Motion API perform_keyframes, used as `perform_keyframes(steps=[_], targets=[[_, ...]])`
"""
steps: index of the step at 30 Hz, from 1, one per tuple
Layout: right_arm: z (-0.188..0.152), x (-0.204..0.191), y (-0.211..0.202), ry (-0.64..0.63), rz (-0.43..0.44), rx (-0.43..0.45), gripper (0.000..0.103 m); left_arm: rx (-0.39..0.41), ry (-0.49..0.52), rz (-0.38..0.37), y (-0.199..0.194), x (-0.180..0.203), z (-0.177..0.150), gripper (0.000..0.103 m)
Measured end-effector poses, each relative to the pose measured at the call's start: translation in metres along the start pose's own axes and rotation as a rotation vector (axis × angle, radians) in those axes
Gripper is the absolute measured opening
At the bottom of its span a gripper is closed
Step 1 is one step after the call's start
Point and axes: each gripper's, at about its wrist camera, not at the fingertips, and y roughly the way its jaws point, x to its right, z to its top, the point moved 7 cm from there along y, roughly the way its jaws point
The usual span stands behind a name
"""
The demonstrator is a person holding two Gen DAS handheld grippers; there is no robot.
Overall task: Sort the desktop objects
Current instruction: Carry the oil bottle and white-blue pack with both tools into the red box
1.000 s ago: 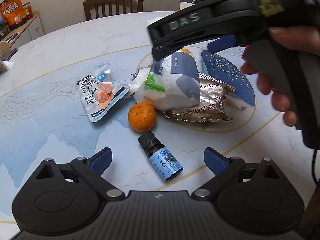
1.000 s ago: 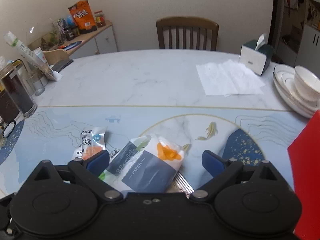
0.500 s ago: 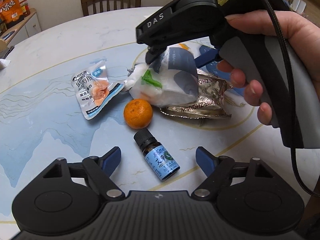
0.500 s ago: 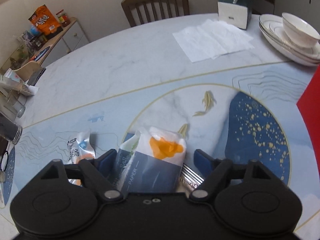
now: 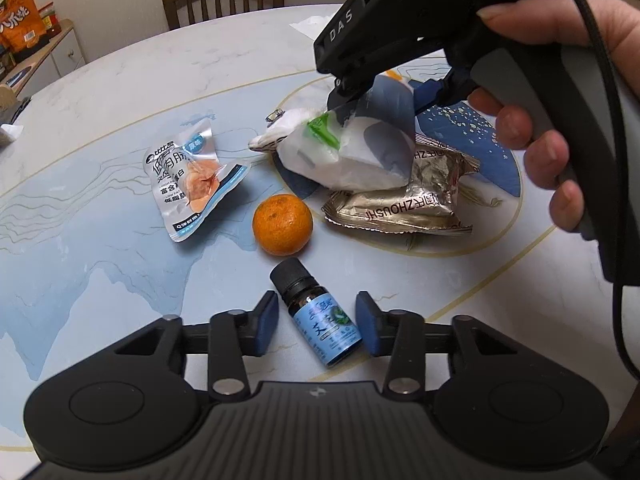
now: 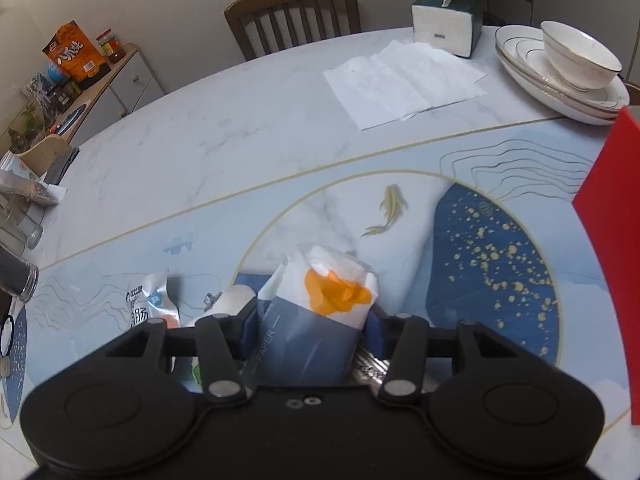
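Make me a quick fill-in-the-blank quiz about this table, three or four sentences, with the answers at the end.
1. The small bottle lying between the left gripper fingers has a ____ cap.
2. The right gripper has its pads against the ____ pack.
3. The round orange fruit between the bottle and the snack pouch is a ____.
4. The tissue pack rests partly on a ____ foil packet.

Missing words: black; tissue; tangerine; silver
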Motion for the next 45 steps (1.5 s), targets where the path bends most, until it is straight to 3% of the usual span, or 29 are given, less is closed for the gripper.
perform_keyframes(steps=[5, 24, 45], targets=[[0.003, 0.008, -0.008, 0.007, -0.002, 0.014, 0.048, -0.001, 0.000, 0.012, 0.003, 0.001, 0.003, 0.026], [-0.009, 0.053, -0.052, -0.007, 0.023, 0.021, 0.045, 0.023, -0.070, 0.029, -0.013, 0.012, 0.003, 0.024], [-0.023, 0.114, -0.118, -0.143, 0.073, -0.008, 0.044, 0.055, -0.097, 0.019, -0.035, 0.042, 0.016, 0.023]])
